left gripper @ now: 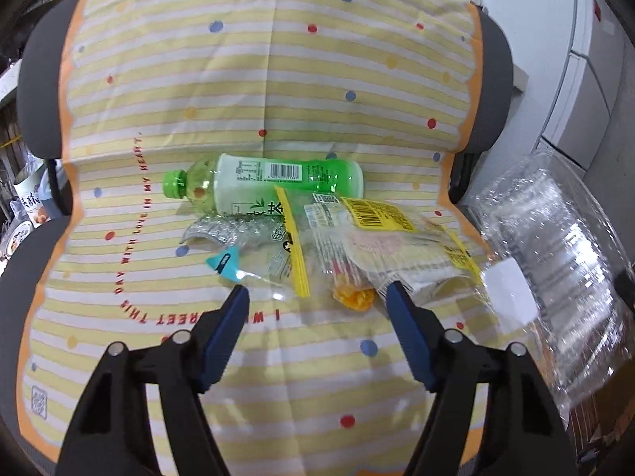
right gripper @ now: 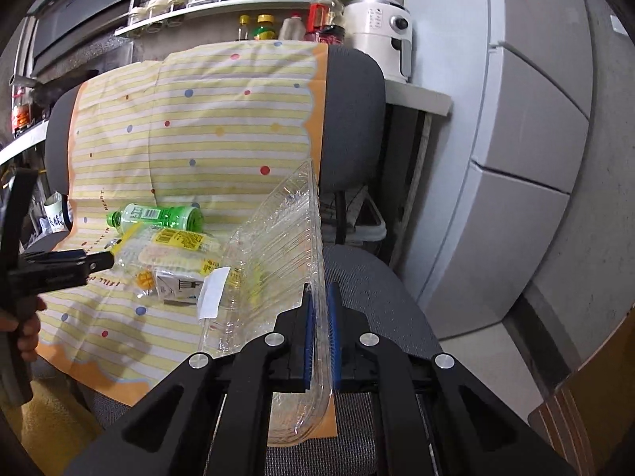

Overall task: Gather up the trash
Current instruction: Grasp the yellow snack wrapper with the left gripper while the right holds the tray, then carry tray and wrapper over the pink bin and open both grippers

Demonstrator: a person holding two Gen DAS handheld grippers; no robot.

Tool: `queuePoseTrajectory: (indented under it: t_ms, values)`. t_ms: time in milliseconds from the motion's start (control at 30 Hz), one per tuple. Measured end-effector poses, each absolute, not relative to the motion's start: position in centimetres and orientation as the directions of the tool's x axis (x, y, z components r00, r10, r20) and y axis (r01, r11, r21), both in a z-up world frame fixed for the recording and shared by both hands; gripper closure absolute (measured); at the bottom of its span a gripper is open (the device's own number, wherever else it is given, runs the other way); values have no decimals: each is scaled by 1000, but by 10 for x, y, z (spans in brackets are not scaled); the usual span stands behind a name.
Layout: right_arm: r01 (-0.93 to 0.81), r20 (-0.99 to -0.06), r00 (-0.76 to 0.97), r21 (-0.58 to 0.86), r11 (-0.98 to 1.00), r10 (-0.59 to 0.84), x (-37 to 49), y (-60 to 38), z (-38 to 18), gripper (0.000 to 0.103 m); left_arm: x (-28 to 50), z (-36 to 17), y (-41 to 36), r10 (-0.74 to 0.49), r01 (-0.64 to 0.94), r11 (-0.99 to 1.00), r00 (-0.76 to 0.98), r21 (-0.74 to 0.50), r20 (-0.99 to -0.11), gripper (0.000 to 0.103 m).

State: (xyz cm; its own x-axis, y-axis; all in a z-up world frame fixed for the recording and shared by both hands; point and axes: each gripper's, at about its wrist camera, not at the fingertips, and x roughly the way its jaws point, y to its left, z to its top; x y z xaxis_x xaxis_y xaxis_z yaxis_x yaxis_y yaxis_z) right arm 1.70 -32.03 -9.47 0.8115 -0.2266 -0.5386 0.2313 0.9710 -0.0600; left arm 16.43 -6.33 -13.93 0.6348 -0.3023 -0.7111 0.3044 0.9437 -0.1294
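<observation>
A green plastic bottle [left gripper: 262, 184] lies on its side on a striped yellow cloth [left gripper: 278, 79] over a chair seat. In front of it lies a heap of clear wrappers [left gripper: 357, 246] with yellow labels and an orange scrap [left gripper: 355, 297]. My left gripper [left gripper: 317, 289] is open, its blue fingers just short of the heap on either side. My right gripper [right gripper: 319, 289] is shut on the rim of a clear plastic clamshell tray [right gripper: 274, 254], held tilted at the seat's right edge. The tray also shows in the left wrist view [left gripper: 555, 261]. The bottle [right gripper: 162, 216] and wrappers [right gripper: 174, 254] show in the right wrist view.
The chair has a grey backrest [right gripper: 353, 119] and grey seat [right gripper: 373, 277]. Behind it a counter carries a white appliance [right gripper: 383, 31] and bottles on a shelf [right gripper: 222, 0]. A grey cabinet [right gripper: 535, 139] stands to the right.
</observation>
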Motion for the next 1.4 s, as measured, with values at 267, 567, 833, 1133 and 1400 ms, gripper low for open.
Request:
queuePoseTrajectory:
  t_ms: [267, 567, 833, 1133, 1400]
  values:
    - [229, -558, 798, -67, 971, -226, 28, -324, -104, 96, 201, -154, -70, -324, 314, 936, 593, -160, -737, 35]
    - [222, -560, 798, -68, 973, -221, 36, -320, -107, 96, 203, -149, -83, -356, 356, 920, 575, -166, -736, 102]
    - [266, -504, 822, -68, 961, -264, 16, -322, -91, 96, 143, -91, -78, -450, 435, 884, 693, -172, -563, 103]
    - [396, -420, 818, -83, 915, -392, -42, -347, -60, 96, 64, -40, -111, -534, 541, 835, 750, -102, -390, 103]
    - [575, -422, 718, -90, 813, -554, -127, -393, -63, 96, 14, -35, -170, -693, 707, 698, 628, -112, -355, 103]
